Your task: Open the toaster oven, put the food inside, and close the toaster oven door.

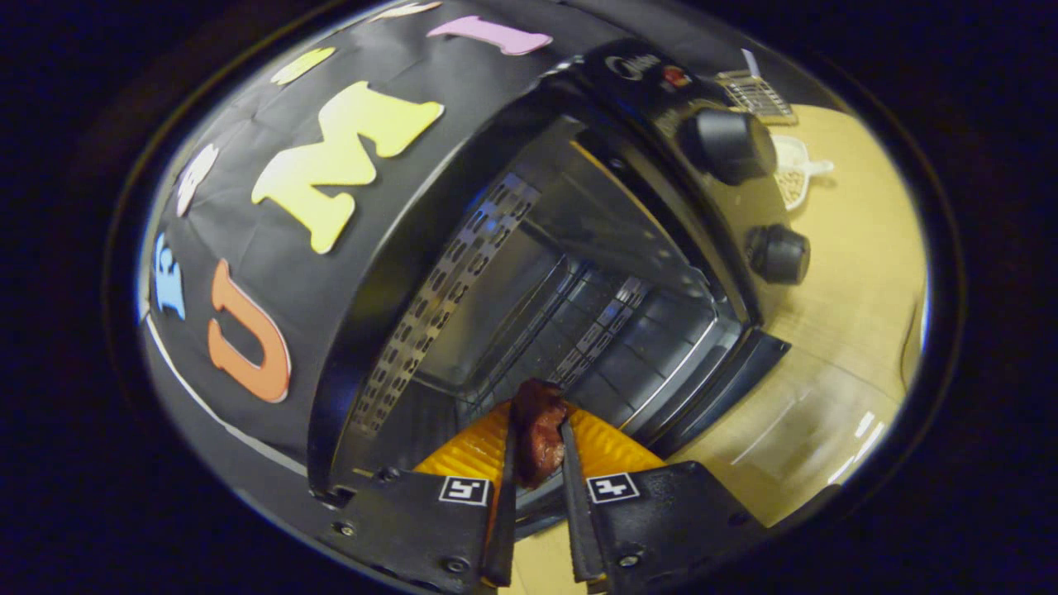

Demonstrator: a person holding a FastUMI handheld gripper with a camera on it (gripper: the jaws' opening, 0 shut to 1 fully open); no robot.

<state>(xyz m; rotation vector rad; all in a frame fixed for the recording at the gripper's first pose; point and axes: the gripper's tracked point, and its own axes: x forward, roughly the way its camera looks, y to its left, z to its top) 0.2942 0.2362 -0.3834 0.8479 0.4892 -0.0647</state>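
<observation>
The gripper [537,446] has two black blocky carriers at its near end, each fixed with small dark screws; each carrier bears a white square tag printed with a black angular marking; ahead of the tags sit ribbed orange-yellow pads; two slim dark fingers [572,463] run forward from between the carriers, narrow and flat-sided, with a thin orange edge along the left one.

Black toaster oven [463,273] with black knobs [727,145], dark reddish-brown food [537,430], orange-and-black tongs [539,463] with black-and-white square markers, pale yellow wood-grain desk [860,273]
</observation>
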